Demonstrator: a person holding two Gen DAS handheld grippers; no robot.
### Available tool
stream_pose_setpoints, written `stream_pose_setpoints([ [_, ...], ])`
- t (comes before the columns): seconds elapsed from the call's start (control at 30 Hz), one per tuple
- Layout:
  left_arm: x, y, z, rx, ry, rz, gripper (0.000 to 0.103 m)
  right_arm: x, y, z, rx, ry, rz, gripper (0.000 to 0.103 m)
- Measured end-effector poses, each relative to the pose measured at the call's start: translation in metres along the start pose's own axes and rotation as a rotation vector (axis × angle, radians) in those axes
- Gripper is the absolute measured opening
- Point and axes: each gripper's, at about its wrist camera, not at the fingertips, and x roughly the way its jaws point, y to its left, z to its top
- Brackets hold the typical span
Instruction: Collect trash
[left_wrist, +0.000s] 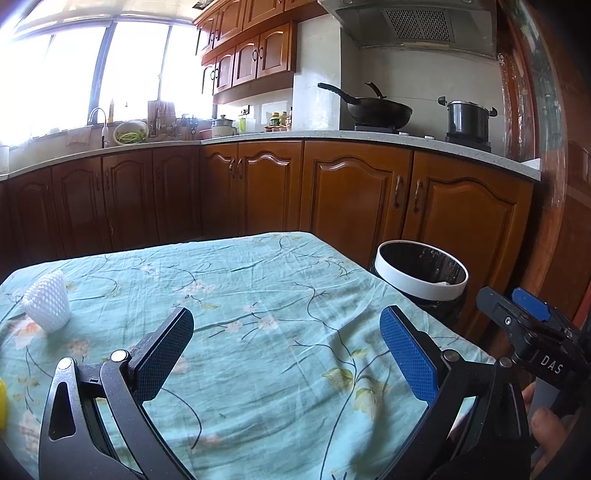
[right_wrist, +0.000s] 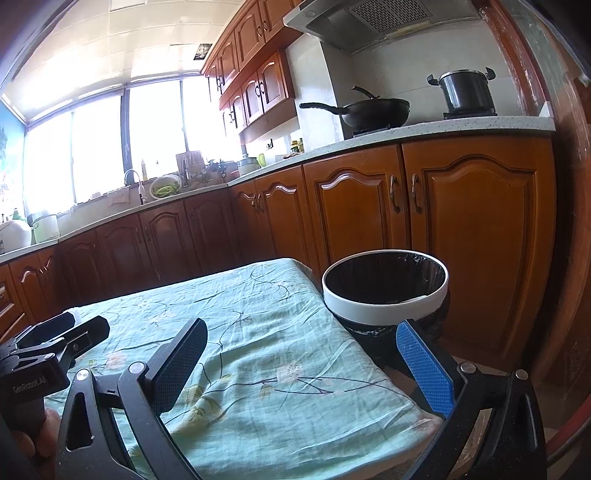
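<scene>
Both the left gripper (left_wrist: 286, 354) and right gripper (right_wrist: 301, 363) hang spread and empty, so the white foam net (left_wrist: 47, 304) at the table's (left_wrist: 258, 288) far left, seemingly light, could crush or skid before reaching the bin (right_wrist: 386, 291) at the right.

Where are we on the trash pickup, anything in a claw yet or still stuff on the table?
Done: something pale shows inside the trash bin, possibly trash already dropped; I cannot tell for sure. In hand: nothing; the left claw and right claw are both open. Left: a white foam net sleeve sits on the tablecloth, and something yellow shows at the frame edge.
</scene>
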Motion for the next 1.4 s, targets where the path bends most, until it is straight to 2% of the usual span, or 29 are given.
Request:
stream_pose_setpoints([
  [1.4, 0.005, 0.0014, 0.0007, 0.018, 0.016, -0.015, 0.103, 0.0009, -0.002, 0.0002, 0.018, 0.011, 0.013, 0.103],
])
